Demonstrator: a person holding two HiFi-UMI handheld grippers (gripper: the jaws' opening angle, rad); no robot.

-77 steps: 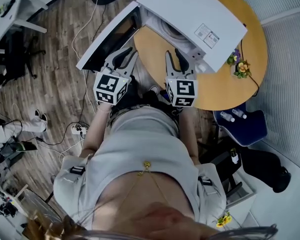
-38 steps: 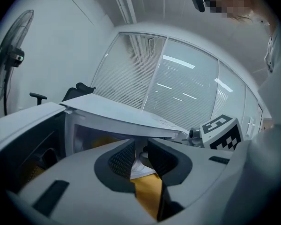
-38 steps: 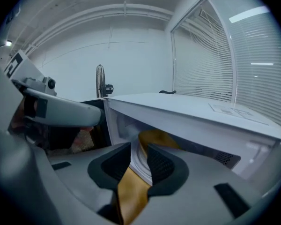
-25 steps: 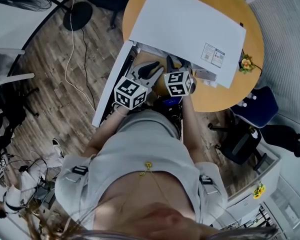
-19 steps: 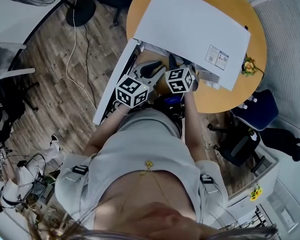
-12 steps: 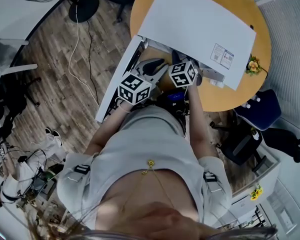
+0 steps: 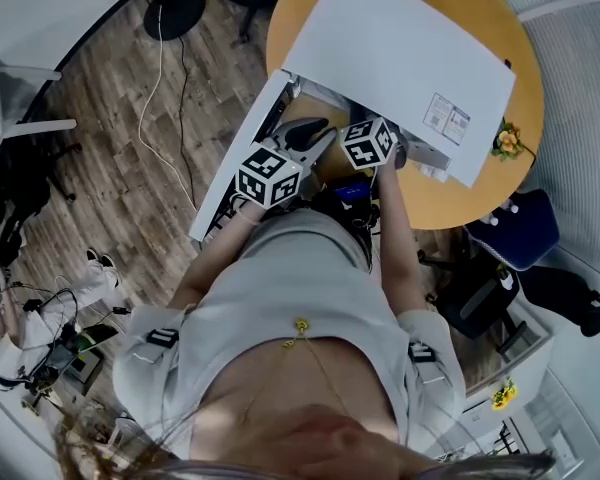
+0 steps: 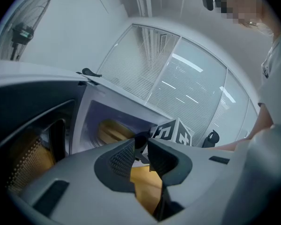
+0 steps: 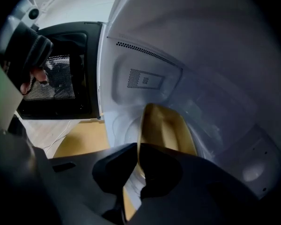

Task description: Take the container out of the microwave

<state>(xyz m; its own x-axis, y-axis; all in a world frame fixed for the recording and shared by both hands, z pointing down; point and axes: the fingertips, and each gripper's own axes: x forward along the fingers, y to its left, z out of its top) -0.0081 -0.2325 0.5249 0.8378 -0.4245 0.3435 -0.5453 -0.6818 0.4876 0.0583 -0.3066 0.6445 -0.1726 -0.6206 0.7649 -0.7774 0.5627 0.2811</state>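
Inside the white microwave, a shallow tan plastic container, probably light, thin and slightly flexible, is being pinched at its near rim, the soundest hold, by the closing jaws of the right gripper, while the left gripper is being held outside, jaws barely parted, empty.

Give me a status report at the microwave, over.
Right gripper closing on container rim, inside microwave. Left gripper empty, jaws slightly apart. Door open, nothing blocking the way out.
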